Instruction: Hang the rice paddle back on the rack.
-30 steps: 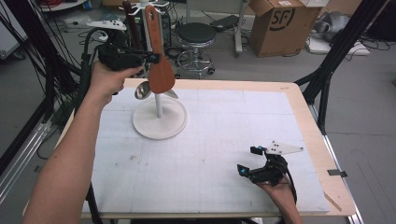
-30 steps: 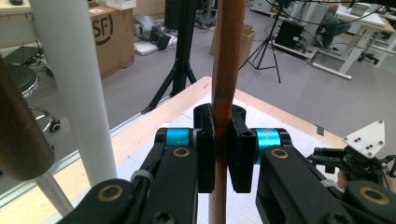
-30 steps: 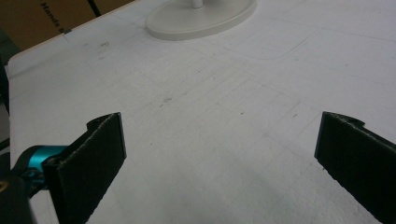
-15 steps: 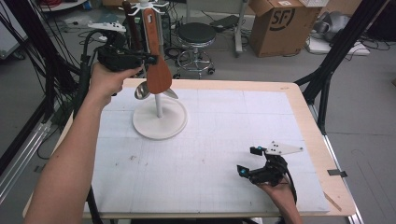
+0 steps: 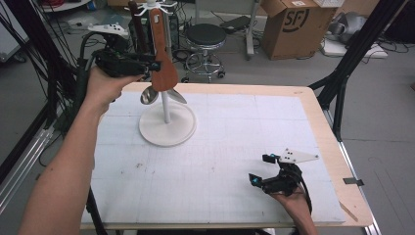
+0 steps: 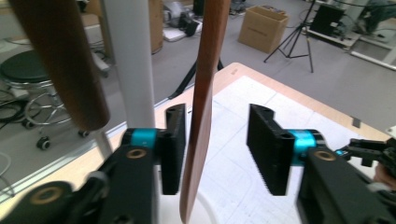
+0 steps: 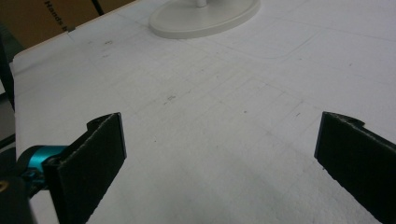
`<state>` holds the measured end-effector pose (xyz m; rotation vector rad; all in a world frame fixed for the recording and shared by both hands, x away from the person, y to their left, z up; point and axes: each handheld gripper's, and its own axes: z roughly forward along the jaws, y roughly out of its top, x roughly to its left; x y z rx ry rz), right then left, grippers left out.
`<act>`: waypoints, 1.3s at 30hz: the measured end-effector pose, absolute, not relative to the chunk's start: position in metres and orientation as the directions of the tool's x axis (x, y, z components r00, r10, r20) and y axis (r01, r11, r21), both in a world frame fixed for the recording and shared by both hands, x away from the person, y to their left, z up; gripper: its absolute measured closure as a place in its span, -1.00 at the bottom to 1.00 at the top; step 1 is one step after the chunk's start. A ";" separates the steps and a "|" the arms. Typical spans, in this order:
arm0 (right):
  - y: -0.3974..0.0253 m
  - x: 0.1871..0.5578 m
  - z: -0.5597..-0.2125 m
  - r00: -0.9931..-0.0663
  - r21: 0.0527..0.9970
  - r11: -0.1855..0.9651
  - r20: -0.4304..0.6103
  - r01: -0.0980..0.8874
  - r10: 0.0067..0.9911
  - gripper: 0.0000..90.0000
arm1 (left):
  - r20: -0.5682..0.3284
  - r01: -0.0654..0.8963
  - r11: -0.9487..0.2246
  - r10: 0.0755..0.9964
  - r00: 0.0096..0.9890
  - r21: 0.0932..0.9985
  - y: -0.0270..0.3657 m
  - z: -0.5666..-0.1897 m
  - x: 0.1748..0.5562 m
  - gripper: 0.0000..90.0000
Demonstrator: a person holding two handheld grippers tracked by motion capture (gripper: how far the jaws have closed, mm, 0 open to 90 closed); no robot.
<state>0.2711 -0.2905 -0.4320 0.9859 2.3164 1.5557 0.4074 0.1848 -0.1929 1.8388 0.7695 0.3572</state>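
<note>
A white utensil stand [image 5: 167, 129] rises from a round base on the white mat; its pole [image 6: 133, 70] is close in the left gripper view. A wooden spatula [image 5: 161, 58] hangs from the top hooks. My left gripper [image 5: 152, 65] is open with its jaws on either side of the spatula blade [image 6: 205, 93]. The blade lies close to the left jaw, with a clear gap to the right jaw. My right gripper [image 5: 259, 169] rests low on the mat at the front right, open [image 7: 219, 154] with nothing between its jaws.
A dark wooden handle [image 6: 60, 60] and two metal spoons [image 5: 148, 95] also hang on the stand. The wooden table edge [image 5: 328, 127] frames the mat. A stool [image 5: 205, 36] and a cardboard box [image 5: 293, 24] stand on the floor behind.
The left gripper and the hanging spatula have drifted slightly to the left. The right gripper has stayed in place.
</note>
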 end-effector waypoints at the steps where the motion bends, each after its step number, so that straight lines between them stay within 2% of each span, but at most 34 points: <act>1: -0.291 0.271 -0.432 -0.763 0.877 0.232 0.205 0.422 0.613 -0.97 | -0.103 0.338 -0.242 0.657 0.747 0.909 0.186 -0.193 0.406 0.19; 14: -0.291 0.270 -0.431 -0.757 0.877 0.225 0.207 0.424 0.620 -0.97 | -0.110 0.343 -0.225 0.672 0.732 0.912 0.201 -0.203 0.391 -0.15; 19: -0.291 0.270 -0.431 -0.757 0.877 0.226 0.206 0.424 0.620 -0.98 | -0.098 0.341 -0.231 0.683 0.724 0.911 0.202 -0.201 0.385 -0.39; 26: -0.290 0.270 -0.431 -0.757 0.879 0.226 0.201 0.419 0.621 -0.98 | -0.087 0.340 -0.243 0.686 0.723 0.908 0.202 -0.201 0.381 -0.57; 39: -0.294 0.269 -0.430 -0.749 0.884 0.221 0.190 0.411 0.635 -0.98 | -0.096 0.344 -0.219 0.704 0.704 0.913 0.209 -0.214 0.368 -0.71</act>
